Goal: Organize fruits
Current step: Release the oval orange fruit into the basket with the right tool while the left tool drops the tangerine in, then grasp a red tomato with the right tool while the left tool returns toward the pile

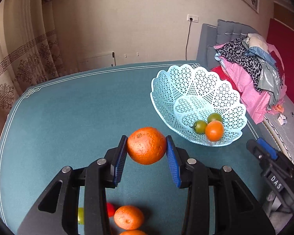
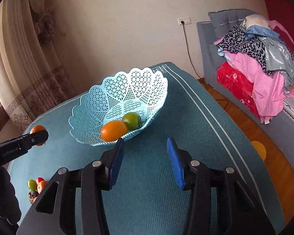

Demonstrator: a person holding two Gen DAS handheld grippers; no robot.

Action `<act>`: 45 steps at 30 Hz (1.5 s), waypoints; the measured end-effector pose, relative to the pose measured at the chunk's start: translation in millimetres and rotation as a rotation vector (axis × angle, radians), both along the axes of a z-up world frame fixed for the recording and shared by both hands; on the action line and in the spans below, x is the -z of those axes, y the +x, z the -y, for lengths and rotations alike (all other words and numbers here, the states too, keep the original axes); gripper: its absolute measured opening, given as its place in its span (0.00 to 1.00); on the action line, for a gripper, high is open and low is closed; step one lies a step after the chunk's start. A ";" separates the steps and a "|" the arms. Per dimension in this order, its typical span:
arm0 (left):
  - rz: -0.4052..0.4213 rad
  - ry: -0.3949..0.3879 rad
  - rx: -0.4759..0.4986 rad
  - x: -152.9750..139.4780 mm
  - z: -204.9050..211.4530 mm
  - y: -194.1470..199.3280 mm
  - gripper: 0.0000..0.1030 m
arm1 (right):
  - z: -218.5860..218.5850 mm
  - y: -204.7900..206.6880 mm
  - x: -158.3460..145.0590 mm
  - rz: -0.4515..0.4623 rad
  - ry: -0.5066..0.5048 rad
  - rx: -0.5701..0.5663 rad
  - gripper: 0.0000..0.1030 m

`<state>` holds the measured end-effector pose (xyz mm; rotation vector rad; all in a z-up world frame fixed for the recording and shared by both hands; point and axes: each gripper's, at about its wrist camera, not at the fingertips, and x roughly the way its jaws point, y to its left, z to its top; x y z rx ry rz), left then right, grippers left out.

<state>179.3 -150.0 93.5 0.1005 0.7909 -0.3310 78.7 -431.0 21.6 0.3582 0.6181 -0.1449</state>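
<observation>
My left gripper (image 1: pixel 146 146) is shut on a large orange (image 1: pixel 146 145) and holds it above the teal table, left of the light blue lattice basket (image 1: pixel 186 82). The basket holds a small orange fruit (image 1: pixel 214 130) and two green tomatoes (image 1: pixel 200 126). The basket also shows in the right wrist view (image 2: pixel 92 98). My right gripper (image 2: pixel 145 146) is open and empty just in front of the basket. The left gripper with its orange (image 2: pixel 37 130) shows at the left there. Loose fruits lie near the table's front: an orange (image 1: pixel 128 217), a red one (image 1: pixel 110 209), a green one (image 1: pixel 80 215).
The teal tablecloth (image 1: pixel 78 117) covers the table. A sofa with piled clothes (image 2: pixel 264 68) stands to the right beyond the table edge. Curtains (image 1: pixel 19 58) hang at the left. A small fruit pile (image 2: pixel 36 186) lies at the table's near left.
</observation>
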 end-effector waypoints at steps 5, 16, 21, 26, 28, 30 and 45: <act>0.003 0.001 0.037 0.1 26.9 13.3 0.39 | -1.3 1.8 9.2 -0.024 0.012 -0.015 0.44; -0.012 -0.006 0.056 4.7 55.4 43.3 0.48 | -9.7 -1.6 12.3 -0.023 -0.021 -0.027 0.48; 0.021 -0.022 0.025 -1.1 47.5 41.4 0.78 | -7.9 -1.5 13.4 -0.025 -0.016 -0.023 0.48; 0.034 -0.009 -0.001 -4.2 34.8 36.4 0.80 | -11.2 -1.2 13.2 -0.028 -0.028 -0.028 0.49; 0.040 0.000 -0.004 -4.9 32.0 33.4 0.81 | -12.1 -1.2 12.9 -0.029 -0.032 -0.027 0.50; 0.042 0.010 -0.009 -5.3 28.5 29.6 0.85 | -12.9 -1.4 12.4 -0.029 -0.036 -0.028 0.50; 0.023 -0.002 -0.140 -3.7 -36.5 10.9 0.90 | -29.3 -7.7 14.0 -0.055 -0.064 -0.070 0.53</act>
